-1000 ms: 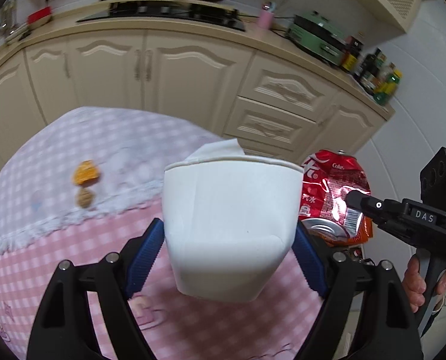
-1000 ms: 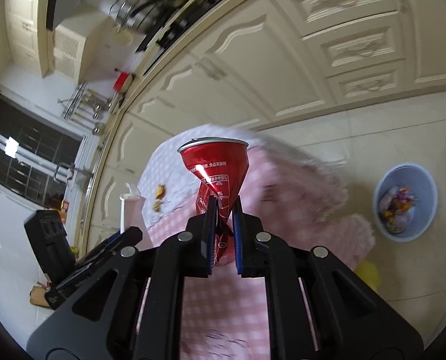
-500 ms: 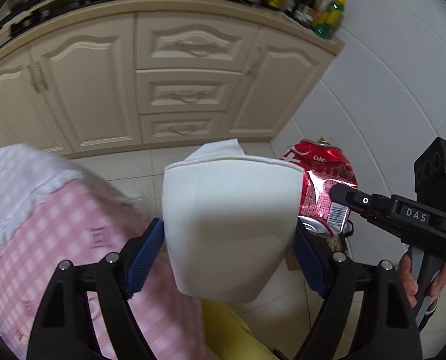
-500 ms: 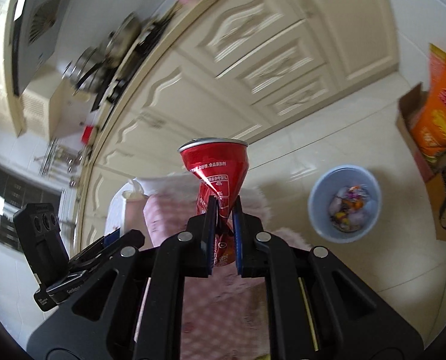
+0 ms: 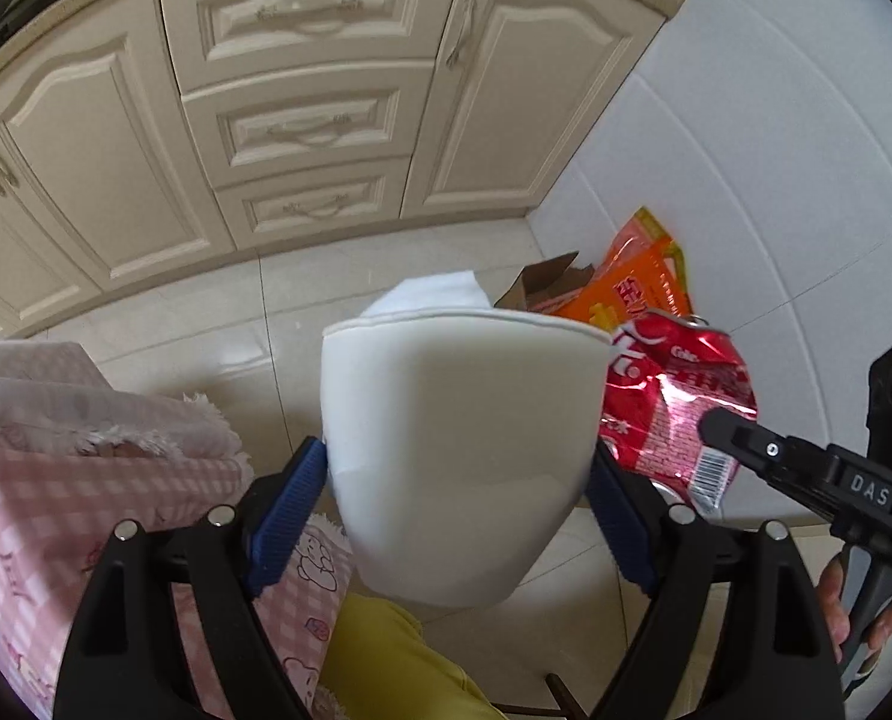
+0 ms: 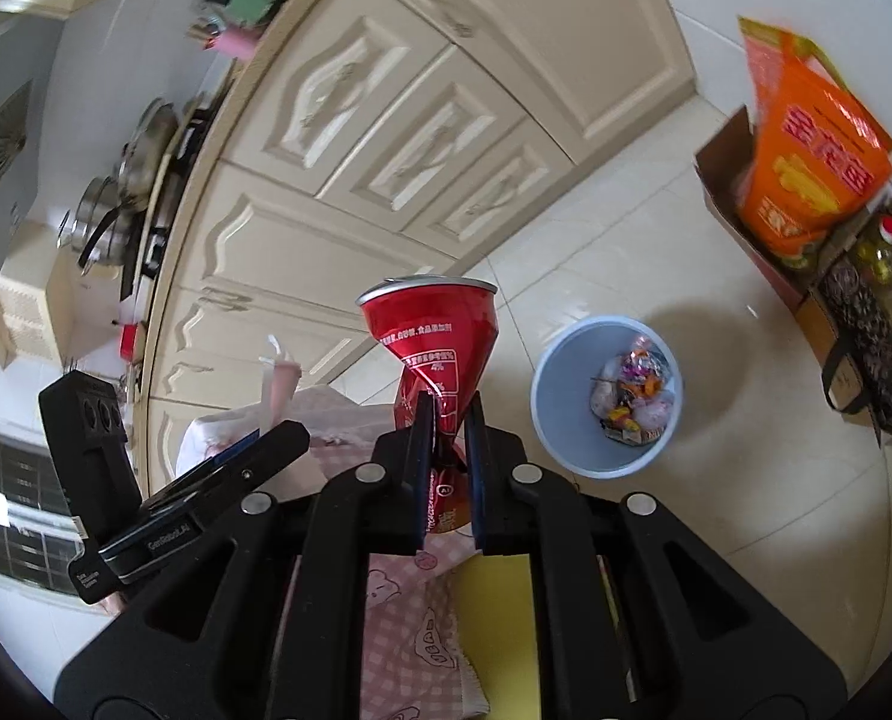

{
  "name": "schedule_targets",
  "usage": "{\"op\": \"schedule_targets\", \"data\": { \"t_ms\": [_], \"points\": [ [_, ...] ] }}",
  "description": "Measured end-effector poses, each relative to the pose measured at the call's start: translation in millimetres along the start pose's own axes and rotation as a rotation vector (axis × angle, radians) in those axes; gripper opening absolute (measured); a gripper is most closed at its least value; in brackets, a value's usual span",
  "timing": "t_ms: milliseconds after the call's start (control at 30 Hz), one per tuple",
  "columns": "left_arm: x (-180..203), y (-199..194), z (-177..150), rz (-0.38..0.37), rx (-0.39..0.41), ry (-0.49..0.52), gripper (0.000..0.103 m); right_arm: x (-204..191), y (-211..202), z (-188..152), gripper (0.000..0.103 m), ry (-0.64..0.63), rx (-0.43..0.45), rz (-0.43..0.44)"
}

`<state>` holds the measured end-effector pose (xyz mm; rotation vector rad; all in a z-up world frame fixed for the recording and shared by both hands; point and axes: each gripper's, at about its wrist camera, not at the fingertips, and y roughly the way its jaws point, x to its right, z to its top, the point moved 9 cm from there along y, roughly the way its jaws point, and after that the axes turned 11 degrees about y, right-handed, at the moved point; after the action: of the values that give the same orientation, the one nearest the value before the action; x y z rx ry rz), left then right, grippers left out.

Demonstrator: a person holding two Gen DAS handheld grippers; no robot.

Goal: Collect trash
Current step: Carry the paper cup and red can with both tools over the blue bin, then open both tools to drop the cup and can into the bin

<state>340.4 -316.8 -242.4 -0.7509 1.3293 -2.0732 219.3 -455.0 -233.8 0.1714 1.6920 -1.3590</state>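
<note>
Left wrist: hand-held gripper (image 5: 458, 498) clamps white cup (image 5: 458, 450); right one (image 6: 451, 420) pinches crushed can (image 6: 434, 348).

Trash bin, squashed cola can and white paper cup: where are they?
Blue trash bin (image 6: 551, 387), right wrist view, on its left rim.
Crushed cola can (image 6: 431, 330), right wrist view, on its red side.
White paper cup (image 5: 458, 450), left wrist view, on its front wall.

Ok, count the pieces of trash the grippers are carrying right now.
2. A white paper cup in the left gripper, and a crushed red can pinched in the right gripper. None other visible.
</note>
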Motion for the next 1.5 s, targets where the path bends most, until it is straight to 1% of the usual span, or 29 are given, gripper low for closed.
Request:
{"op": "schedule_targets", "data": {
  "t_ms": [167,267,400,567,667,767,800,867,967,1067,1133,1167,1233,1267,1300,1500],
  "points": [
    [-19.5,18.5,-12.9,0.028,-0.066,-0.049,0.083,13.6,9.9,-0.6,0.01,0.022,-0.021,-0.022],
    [-24.5,19.0,-16.6,0.013,-0.072,-0.058,0.083,15.2,17.7,-1.2,0.01,0.032,-0.038,-0.023],
    [-26.4,15.4,-18.3,0.02,-0.074,-0.036,0.083,17.1,29.9,-2.7,0.01,0.031,-0.058,-0.042],
    [-29.9,5.8,-27.8,0.026,-0.082,-0.044,0.083,16.0,45.8,-4.6,0.01,0.023,-0.076,-0.069],
    [-36.9,-1.5,-32.7,0.042,-0.076,-0.05,0.083,13.7,60.2,-8.8,0.011,0.011,-0.099,-0.095],
    [-43.8,-7.7,-37.4,0.046,-0.069,-0.057,0.083,8.4,71.8,-14.3,0.011,0.011,-0.135,-0.091],
    [-45.9,-9.9,-38.6,0.047,-0.065,-0.058,0.083,5.0,75.9,-16.2,0.011,0.006,-0.144,-0.103],
    [-49.1,-12.8,-41.4,0.053,-0.062,-0.06,0.083,-2.0,78.0,-16.9,0.012,-0.016,-0.145,-0.116],
    [-51.6,-15.3,-46.4,0.054,-0.06,-0.062,0.083,-13.8,76.4,-18.7,0.012,-0.035,-0.147,-0.101],
    [-54.8,-15.5,-52.7,0.05,-0.064,-0.078,0.083,-16.8,75.3,-20.9,0.012,-0.042,-0.155,-0.119],
    [-53.8,-17.3,-56.6,0.039,-0.06,-0.074,0.083,-17.7,73.5,-23.9,0.015,-0.045,-0.159,-0.124],
    [-52.4,-18.3,-57.7,0.034,-0.058,-0.069,0.083,-18.2,72.1,-25.3,0.019,-0.048,-0.159,-0.127],
    [-50.8,-20.5,-58.9,0.031,-0.052,-0.058,0.083,-19.1,68.0,-27.5,0.032,-0.056,-0.146,-0.143],
    [-49.9,-22.3,-59.2,0.033,-0.047,-0.054,0.083,-19.6,65.1,-27.6,0.052,-0.06,-0.135,-0.149],
    [-49.4,-23.2,-59.2,0.035,-0.044,-0.053,0.083,-21.7,59.0,-27.0,0.061,-0.067,-0.104,-0.15],
    [-41.5,-38.6,-64.6,0.035,-0.014,-0.039,0.083,-33.4,38.1,-34.6,0.061,-0.109,-0.063,-0.156]
  ]
}}
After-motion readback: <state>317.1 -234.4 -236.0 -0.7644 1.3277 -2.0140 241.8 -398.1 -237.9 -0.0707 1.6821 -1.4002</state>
